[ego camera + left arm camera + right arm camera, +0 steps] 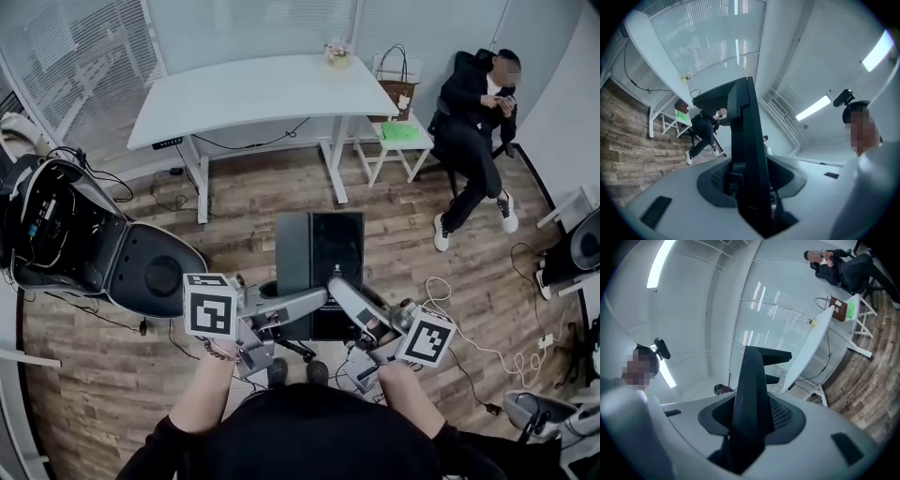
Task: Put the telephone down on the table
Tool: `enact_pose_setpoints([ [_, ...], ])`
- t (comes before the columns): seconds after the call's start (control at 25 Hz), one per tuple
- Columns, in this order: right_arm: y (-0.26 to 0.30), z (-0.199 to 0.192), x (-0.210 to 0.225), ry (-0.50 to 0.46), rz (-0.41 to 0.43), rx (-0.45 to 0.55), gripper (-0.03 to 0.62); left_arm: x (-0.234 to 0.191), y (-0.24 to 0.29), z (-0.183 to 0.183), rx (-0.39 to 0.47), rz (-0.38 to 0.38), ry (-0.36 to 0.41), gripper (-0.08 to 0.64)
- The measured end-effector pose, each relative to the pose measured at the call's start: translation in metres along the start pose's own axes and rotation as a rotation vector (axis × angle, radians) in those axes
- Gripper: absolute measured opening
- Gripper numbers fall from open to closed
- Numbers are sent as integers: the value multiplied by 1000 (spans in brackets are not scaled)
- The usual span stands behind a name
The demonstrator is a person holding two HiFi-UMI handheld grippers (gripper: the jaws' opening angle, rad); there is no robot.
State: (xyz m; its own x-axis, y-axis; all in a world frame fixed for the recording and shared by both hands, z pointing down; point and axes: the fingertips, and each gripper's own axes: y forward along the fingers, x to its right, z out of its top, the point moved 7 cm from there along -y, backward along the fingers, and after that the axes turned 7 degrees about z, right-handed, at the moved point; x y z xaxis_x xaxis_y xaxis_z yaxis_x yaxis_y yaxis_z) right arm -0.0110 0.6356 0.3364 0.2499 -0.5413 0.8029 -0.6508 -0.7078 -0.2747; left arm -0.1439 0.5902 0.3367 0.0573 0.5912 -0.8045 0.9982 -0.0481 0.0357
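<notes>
Clamping telephone (321,251) in left gripper (317,299) and right gripper (341,289) jaws, wood floor (412,248), white table (262,94)

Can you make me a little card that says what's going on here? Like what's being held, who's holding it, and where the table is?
held thing: black telephone, up in the air, flat side to the head view
left gripper: jaws shut on the telephone's near edge
right gripper: jaws shut on that same edge
table: white, farther off across the room
under the telephone: wooden floor
telephone on the table: not yet
also there: a person sitting at the far right
</notes>
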Motion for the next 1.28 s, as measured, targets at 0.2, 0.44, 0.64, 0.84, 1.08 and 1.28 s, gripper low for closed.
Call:
enact_pose_setpoints([
  [0.2,-4,2,2,-9,-8,-4,164,0,3,-1,-2,-2,3,190],
  [0.44,-6,2,1,-43,-11,-12,166,-1,5,-3,-5,-15,13,190],
  [0.64,-6,2,-2,-85,-5,-18,166,-2,5,-3,-1,-42,32,189],
  [0.84,-9,1,-9,-141,5,-12,165,2,5,-5,0,-72,65,187],
  [1.08,-7,1,-18,-213,24,-25,156,6,2,-4,10,-95,106,187],
  [1.28,-4,5,-19,-259,34,-35,160,5,3,0,15,-108,130,184],
])
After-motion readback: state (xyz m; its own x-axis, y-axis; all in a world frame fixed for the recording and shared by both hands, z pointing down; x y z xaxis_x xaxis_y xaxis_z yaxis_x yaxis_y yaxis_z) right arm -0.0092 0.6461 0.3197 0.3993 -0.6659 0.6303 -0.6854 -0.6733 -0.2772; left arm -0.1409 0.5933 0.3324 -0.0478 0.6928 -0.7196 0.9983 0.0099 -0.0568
